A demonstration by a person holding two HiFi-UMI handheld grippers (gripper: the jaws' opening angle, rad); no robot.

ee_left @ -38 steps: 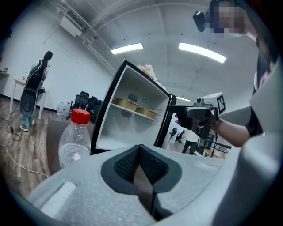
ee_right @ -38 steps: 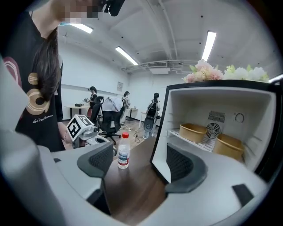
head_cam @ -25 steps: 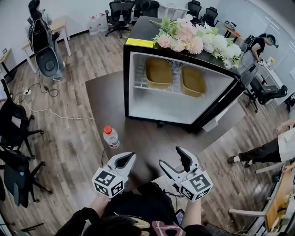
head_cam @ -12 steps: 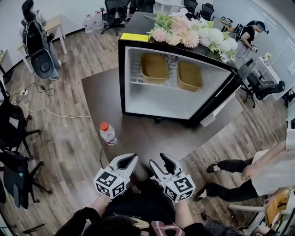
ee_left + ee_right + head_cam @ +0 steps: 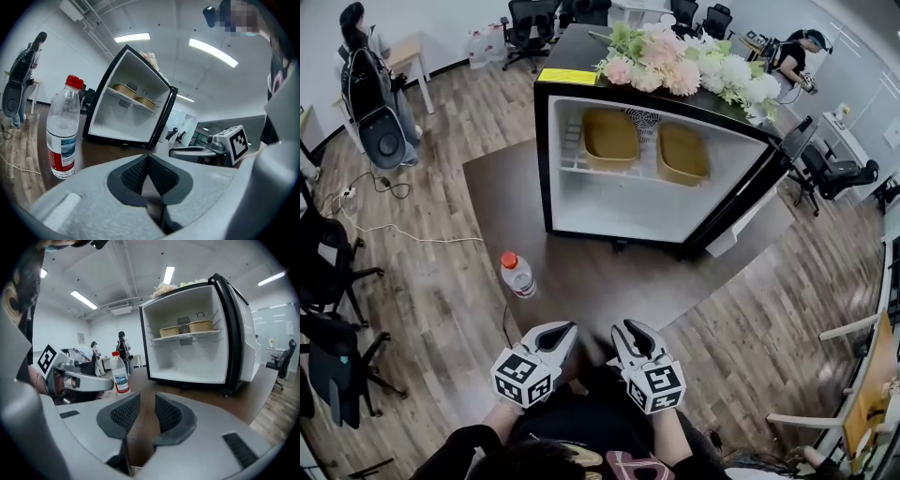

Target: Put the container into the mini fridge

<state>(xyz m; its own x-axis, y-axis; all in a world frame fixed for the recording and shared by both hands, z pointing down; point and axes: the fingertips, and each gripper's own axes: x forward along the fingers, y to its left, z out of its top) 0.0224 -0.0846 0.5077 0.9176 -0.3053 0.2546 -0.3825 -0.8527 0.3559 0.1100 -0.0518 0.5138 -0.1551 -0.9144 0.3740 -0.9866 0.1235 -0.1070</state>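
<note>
The black mini fridge (image 5: 542,141) stands on a dark table with its door swung open to the right. Two tan containers (image 5: 610,139) (image 5: 682,153) sit side by side on its wire shelf; they also show as containers (image 5: 123,88) (image 5: 200,326) in the gripper views. Both grippers hover low, near the person's body and well short of the fridge. My left gripper (image 5: 561,330) (image 5: 146,159) is shut with nothing in it. My right gripper (image 5: 628,330) (image 5: 143,401) has just been closing; a narrow gap remains between its pads, and nothing is between them.
A water bottle (image 5: 517,276) with a red cap stands on the table's near left part, left of my left gripper. Artificial flowers (image 5: 684,66) lie on the fridge top. Office chairs (image 5: 328,253) and cables surround the table on the wooden floor.
Both grippers have sunk and drawn back toward the person's body. The right one shifted left, closer to the left one, and its jaws narrowed. The person at right has left the view.
</note>
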